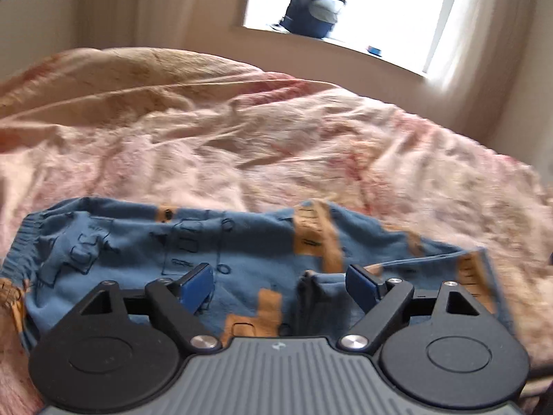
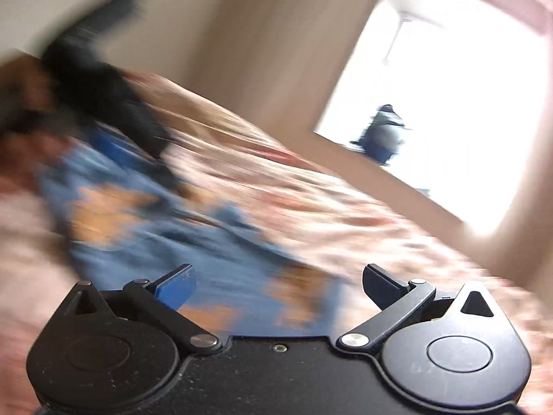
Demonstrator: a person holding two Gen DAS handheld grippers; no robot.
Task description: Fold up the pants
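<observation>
Here, the blue cotton pants with orange patches and black line drawings [image 1: 193,242] lie on the rumpled pink-and-cream bedspread [image 1: 311,138], directly below and ahead of the left gripper [image 1: 278,282]. Its jaws stand wide apart, holding nothing; a dark fold or opening in the cloth sits between the blue pads, slightly nearer the right-hand one. The garment's long axis runs crosswise to these jaws: the gathered elastic waistband lies off the left-hand jaw, the rest trails past the right-hand jaw.

The right gripper [image 2: 278,285] also has its jaws spread wide and empty. Its view is heavily motion-blurred. The pants [image 2: 193,242] lie ahead of it and off its left-hand jaw, their near edge running under that jaw; bedspread only ahead of the right-hand jaw. A dark blurred shape further ahead on the left is probably the other gripper; cannot confirm.

Judgement: left gripper is nearer the cloth and better centred over it. The fold likely needs grips at both ends of that crosswise axis. Contact height cannot be told.
</observation>
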